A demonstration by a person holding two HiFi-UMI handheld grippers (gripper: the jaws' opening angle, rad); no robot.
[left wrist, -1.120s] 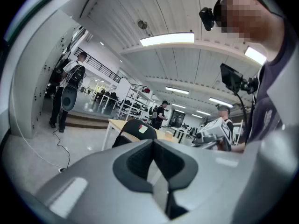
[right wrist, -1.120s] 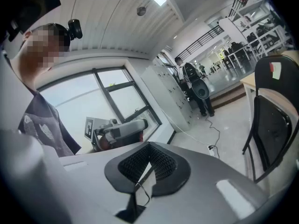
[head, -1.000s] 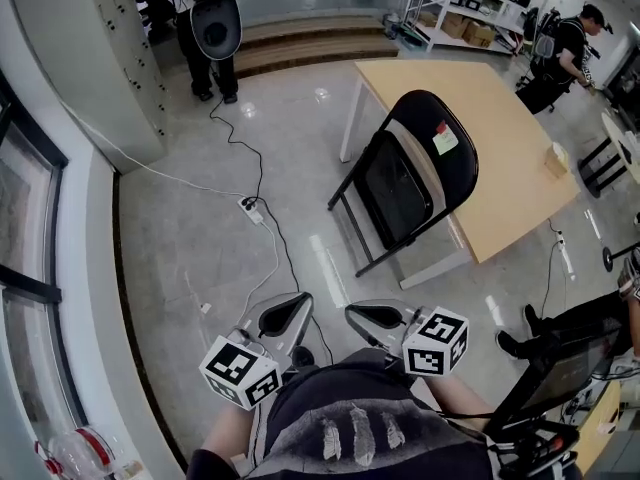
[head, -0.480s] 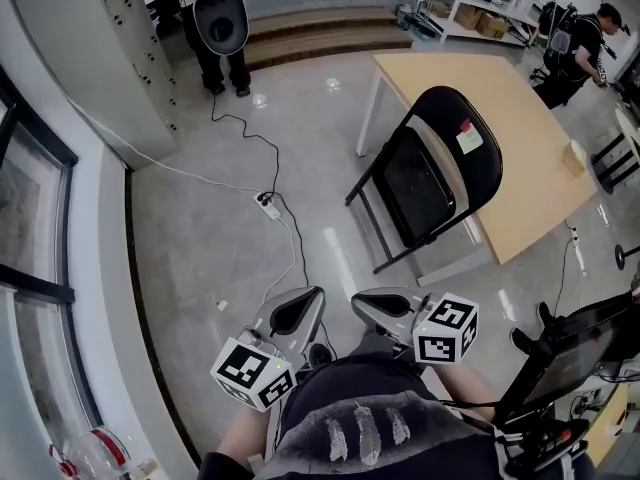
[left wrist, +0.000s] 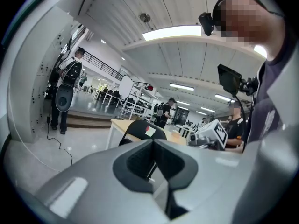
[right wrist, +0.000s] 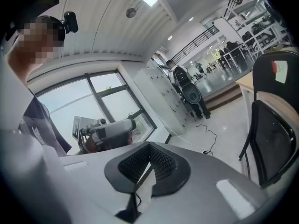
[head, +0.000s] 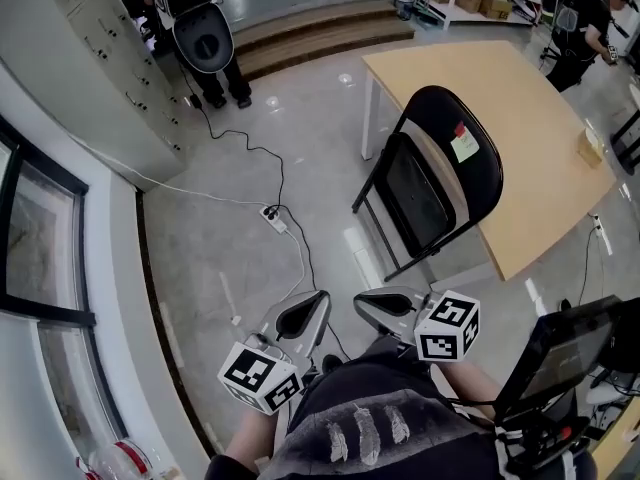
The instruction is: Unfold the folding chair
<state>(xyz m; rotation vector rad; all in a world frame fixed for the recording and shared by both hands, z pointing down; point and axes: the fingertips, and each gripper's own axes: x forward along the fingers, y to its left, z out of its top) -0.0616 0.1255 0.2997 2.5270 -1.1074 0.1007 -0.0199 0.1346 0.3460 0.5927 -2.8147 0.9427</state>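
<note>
A black folding chair (head: pixel 437 180) stands folded on the floor, leaning against the edge of a light wooden table (head: pixel 500 118); a small red and green sticker marks its backrest. The chair also shows in the left gripper view (left wrist: pixel 142 129) and at the right edge of the right gripper view (right wrist: pixel 273 125). Both grippers are held close to the person's body, well short of the chair. The left gripper (head: pixel 320 298) and the right gripper (head: pixel 358 304) are shut with nothing between their jaws.
A white power strip (head: pixel 273 216) with black and white cables lies on the grey floor between me and the chair. A person (head: pixel 205 38) stands at the back by grey lockers (head: pixel 90 58). Another person (head: pixel 580 18) is at the far right. Windows line the left wall.
The view has shifted forward: the chair and table now sit a little nearer and further right in the head view. Both grippers stay shut, close to the body.
</note>
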